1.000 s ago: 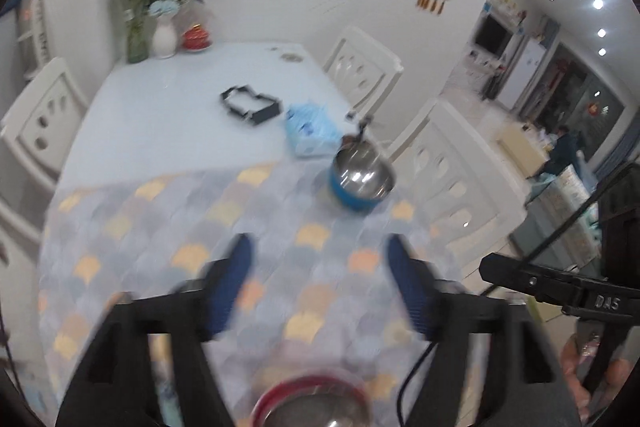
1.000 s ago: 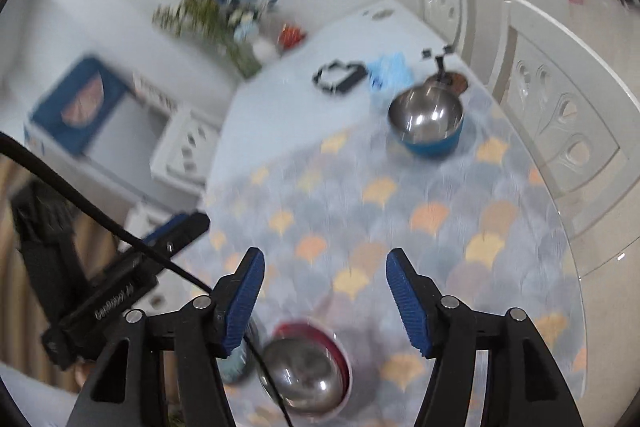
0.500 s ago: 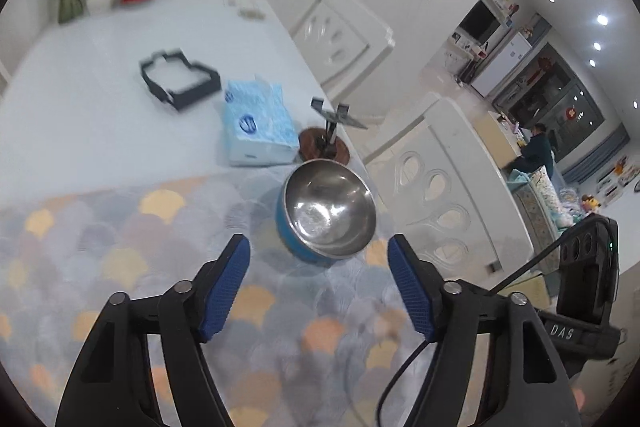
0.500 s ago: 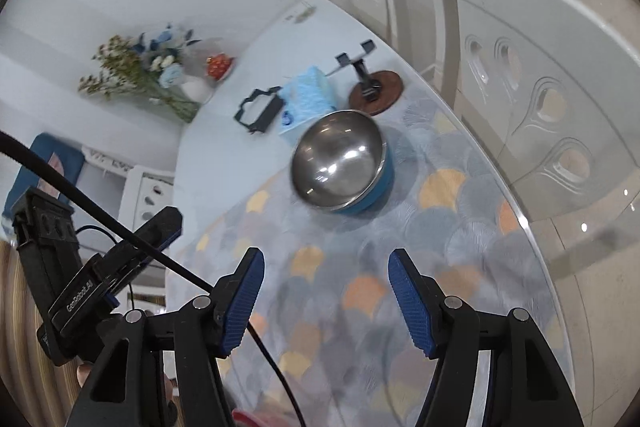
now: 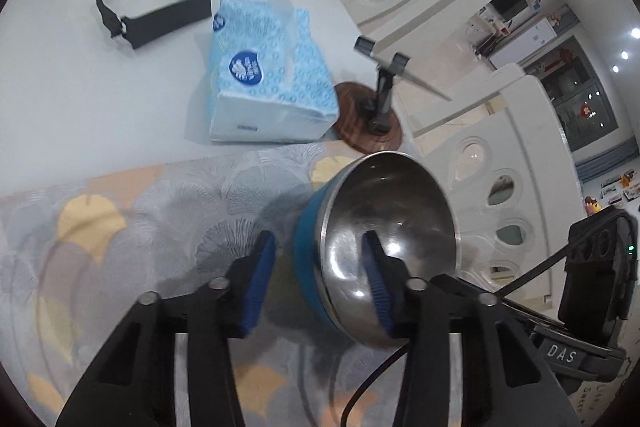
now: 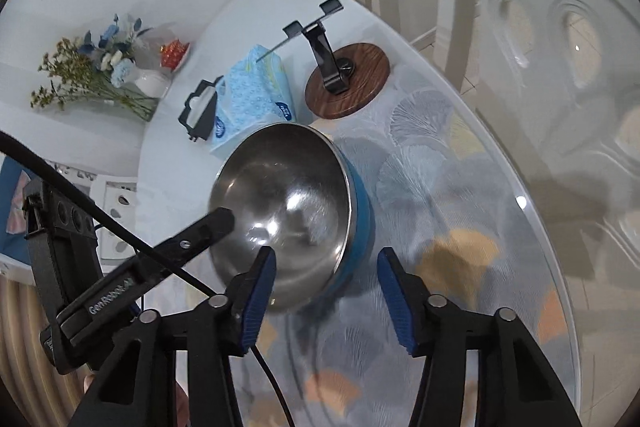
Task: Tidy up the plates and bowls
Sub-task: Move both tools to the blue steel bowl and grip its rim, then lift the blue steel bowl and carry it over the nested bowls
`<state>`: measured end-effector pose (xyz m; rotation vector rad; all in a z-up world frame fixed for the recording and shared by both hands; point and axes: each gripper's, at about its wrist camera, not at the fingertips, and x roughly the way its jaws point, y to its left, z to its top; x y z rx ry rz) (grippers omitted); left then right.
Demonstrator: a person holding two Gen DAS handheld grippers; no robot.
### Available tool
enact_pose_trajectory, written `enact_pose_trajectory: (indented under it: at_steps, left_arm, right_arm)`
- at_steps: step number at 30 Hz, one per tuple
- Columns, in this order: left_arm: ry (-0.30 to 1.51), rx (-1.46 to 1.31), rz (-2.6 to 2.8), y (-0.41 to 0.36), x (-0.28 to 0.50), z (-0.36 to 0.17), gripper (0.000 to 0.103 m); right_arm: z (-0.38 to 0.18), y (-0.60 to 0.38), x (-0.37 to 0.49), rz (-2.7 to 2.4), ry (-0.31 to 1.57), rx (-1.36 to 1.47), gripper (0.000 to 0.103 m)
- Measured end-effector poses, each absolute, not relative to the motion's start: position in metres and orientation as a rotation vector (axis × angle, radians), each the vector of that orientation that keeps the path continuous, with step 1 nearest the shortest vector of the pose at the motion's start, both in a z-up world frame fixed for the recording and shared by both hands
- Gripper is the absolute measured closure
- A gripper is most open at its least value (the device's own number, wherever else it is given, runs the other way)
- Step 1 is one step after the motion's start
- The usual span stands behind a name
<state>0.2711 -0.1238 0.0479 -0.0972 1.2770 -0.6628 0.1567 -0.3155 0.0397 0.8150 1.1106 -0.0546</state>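
left gripper (image 5: 318, 279): jaws closing, fingers apart, straddling the near-left rim of the bowl, one blue pad inside the steel, the other outside by the blue wall; pads not clearly pressing yet
right gripper (image 6: 326, 287): jaws closing, fingers apart, left pad inside the bowl over its near rim, right pad outside the blue wall with a visible gap
bowl (image 5: 384, 227): steel inside, blue outside, tilted, sits on the patterned mat (image 5: 120, 227) near the table's right edge, between both grippers; also seen in the right wrist view (image 6: 292, 195)
left gripper seen from right wrist: black finger tip reaches over the bowl's left rim
table (image 5: 60, 87): white top, mat covers the near part
wooden disc stand (image 6: 347, 79): just behind the bowl, black clamp arm upright on it
tissue pack (image 5: 264, 79): blue and white, just beside the stand, behind the bowl
black frame (image 5: 150, 5): open rectangle, farther back, left of the tissue pack
vase with flowers (image 6: 108, 67): far end of table, small red dish beside it
white chairs (image 5: 516, 195): along the right side of the table
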Motion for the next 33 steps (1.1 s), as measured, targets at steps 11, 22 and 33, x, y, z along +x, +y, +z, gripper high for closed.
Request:
enact_pose_trajectory:
  at_steps: [11, 22, 33]
  left_arm:
    - [1.298, -0.126, -0.681, -0.122, 0.273, 0.033, 0.087]
    - [1.201, -0.108, -0.696, -0.109, 0.244, 0.09, 0.087]
    - [1.031, -0.134, -0.714, -0.072, 0.17, 0.187, 0.087]
  right_arm:
    - [0.012, -0.313, 0.17, -0.073, 1.16, 0.783, 0.075]
    - [0.052, -0.303, 0.15, -0.066, 1.128, 0.773, 0.078]
    - [0.146, -0.265, 0.092, -0.045, 1.012, 0.704, 0.078]
